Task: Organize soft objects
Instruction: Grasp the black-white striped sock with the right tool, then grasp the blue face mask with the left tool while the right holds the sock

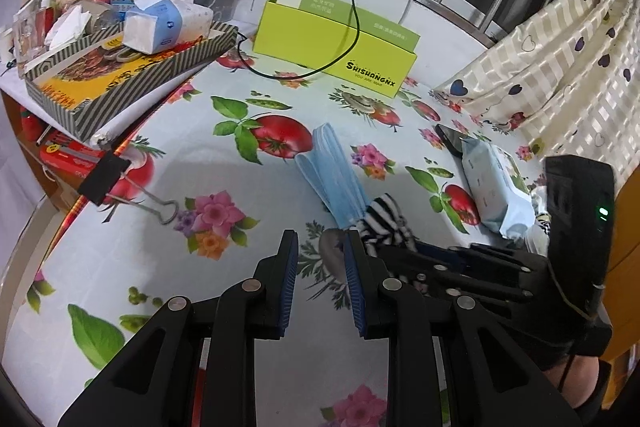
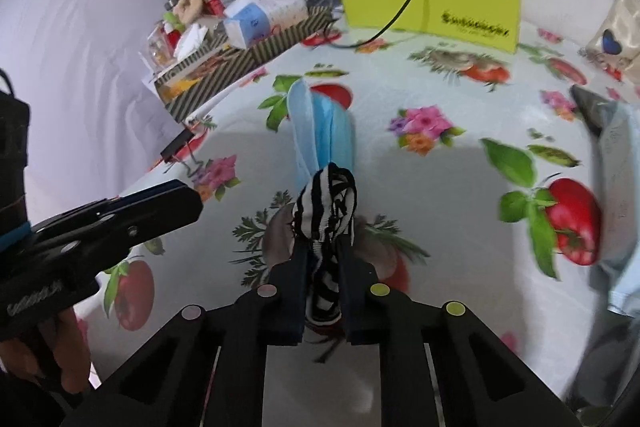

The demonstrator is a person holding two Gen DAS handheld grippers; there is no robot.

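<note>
The right claw is clamped on a black-and-white striped fabric piece; just ahead lies the blue pleated face mask. The left claw hangs narrow and empty. Loose folds could snag the mask and drag it across the surface.

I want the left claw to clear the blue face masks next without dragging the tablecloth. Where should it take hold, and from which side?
Probably the far end of the blue face masks, coming down from above. The near end lies under the striped cloth on which the right claw is shut. The stack lies flat, so pinch across its narrow width with the left claw.
</note>
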